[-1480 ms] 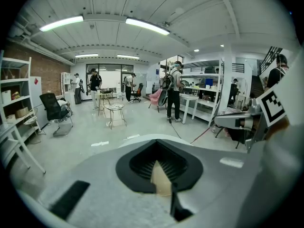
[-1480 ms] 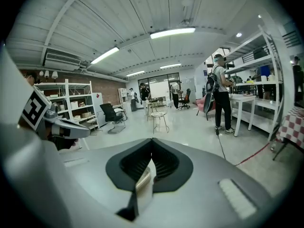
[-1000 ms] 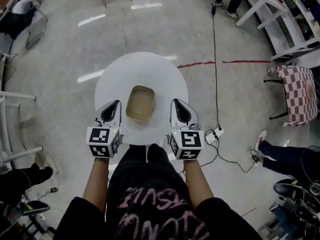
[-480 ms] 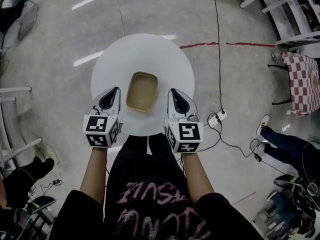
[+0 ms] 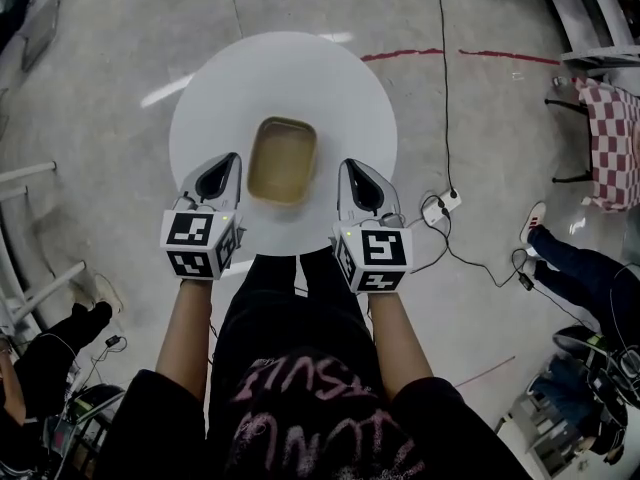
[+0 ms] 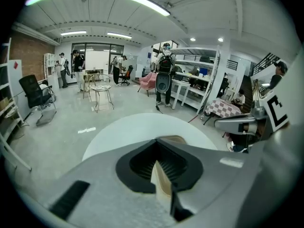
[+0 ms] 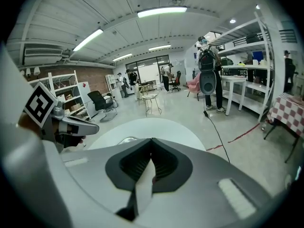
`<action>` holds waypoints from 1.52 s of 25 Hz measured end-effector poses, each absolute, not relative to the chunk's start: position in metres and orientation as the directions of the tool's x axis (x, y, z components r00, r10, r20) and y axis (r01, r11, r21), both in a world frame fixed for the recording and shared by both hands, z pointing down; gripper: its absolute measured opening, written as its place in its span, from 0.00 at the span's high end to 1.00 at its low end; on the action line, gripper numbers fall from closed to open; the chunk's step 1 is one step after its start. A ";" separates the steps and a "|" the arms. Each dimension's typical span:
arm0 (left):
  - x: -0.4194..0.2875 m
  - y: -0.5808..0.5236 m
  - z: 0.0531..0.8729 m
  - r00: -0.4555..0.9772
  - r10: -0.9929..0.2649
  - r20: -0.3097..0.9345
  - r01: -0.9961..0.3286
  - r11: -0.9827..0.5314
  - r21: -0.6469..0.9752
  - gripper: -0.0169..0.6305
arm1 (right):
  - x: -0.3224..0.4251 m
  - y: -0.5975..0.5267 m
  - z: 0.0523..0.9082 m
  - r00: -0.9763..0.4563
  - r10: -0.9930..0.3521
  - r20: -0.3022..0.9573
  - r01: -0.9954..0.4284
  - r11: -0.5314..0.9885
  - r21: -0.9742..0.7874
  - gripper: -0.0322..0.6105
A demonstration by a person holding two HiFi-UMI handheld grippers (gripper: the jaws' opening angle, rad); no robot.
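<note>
L gripper [image 5: 226,163] was over the near-left edge of a round white table [image 5: 290,68], jaws pressed together, nothing btwn them. Tan tray [image 5: 283,159] lay mid-table, btwn both grippers, just beside each, touching neither. R gripper [image 5: 354,168] was over the near-right edge, jaws likewise together, empty. Power strip [image 5: 437,206] w/ cable lay on the floor just right of the table; checked cloth [image 5: 612,138] farther right.
</note>
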State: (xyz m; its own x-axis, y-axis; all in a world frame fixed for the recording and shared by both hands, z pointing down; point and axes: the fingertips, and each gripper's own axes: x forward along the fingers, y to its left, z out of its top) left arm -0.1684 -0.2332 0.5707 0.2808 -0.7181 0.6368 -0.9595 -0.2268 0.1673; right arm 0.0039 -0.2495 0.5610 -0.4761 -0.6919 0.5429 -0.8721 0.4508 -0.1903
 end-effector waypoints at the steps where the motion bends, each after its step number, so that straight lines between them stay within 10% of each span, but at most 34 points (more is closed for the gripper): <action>1: -0.169 -0.234 0.576 0.282 -0.713 0.641 -0.959 -0.227 0.169 0.98 | 0.003 -0.249 0.565 -0.477 -0.690 0.545 -0.872 0.451 -0.192 0.94; 38: -0.158 -0.244 0.672 0.391 -0.519 0.760 -0.919 -0.260 0.295 0.80 | 0.004 -0.252 0.636 -0.447 -0.638 0.627 -0.889 0.397 -0.229 0.94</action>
State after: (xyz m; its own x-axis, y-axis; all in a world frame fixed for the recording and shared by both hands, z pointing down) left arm -0.1582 -0.2437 0.6722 0.3909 -0.5195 0.7598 -0.9194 -0.2599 0.2953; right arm 0.0042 -0.2516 0.6362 -0.4471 -0.6378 0.6271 -0.8886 0.3973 -0.2294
